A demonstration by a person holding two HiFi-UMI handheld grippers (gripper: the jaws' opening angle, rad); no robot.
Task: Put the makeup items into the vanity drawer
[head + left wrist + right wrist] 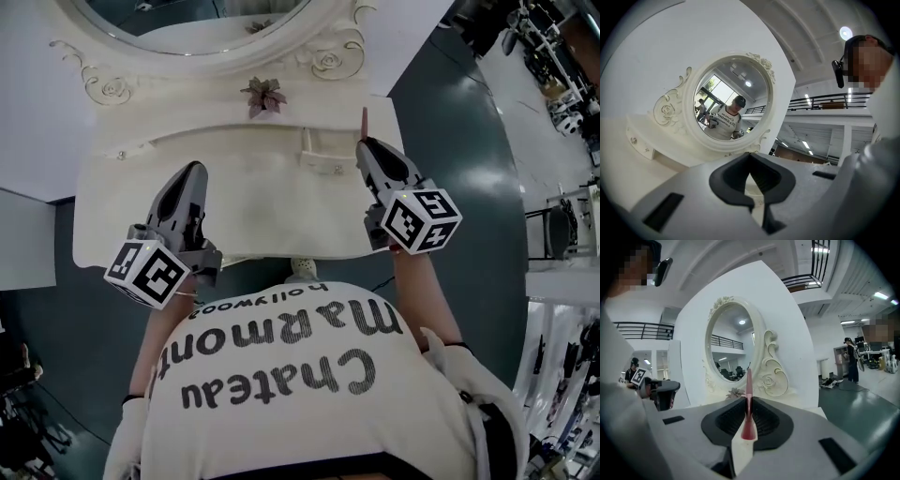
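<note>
My right gripper (367, 146) is shut on a thin red makeup pencil (365, 122) that sticks out past its tips toward the mirror. In the right gripper view the red makeup pencil (748, 394) stands clamped between the jaws of that gripper (748, 404). My left gripper (192, 171) hovers over the left part of the white vanity (103, 202); it looks shut, with nothing held. The same left gripper (751, 164) points at the oval mirror (729, 110). A small knob (302, 269) shows at the vanity's front edge. I cannot tell whether the drawer stands out.
An ornate oval mirror (202, 28) rises at the back of the vanity, with a dried flower ornament (263, 95) below it. A small white divider-like piece (323, 165) lies on the pale surface. Dark floor lies to the right, and a person's torso fills the near side.
</note>
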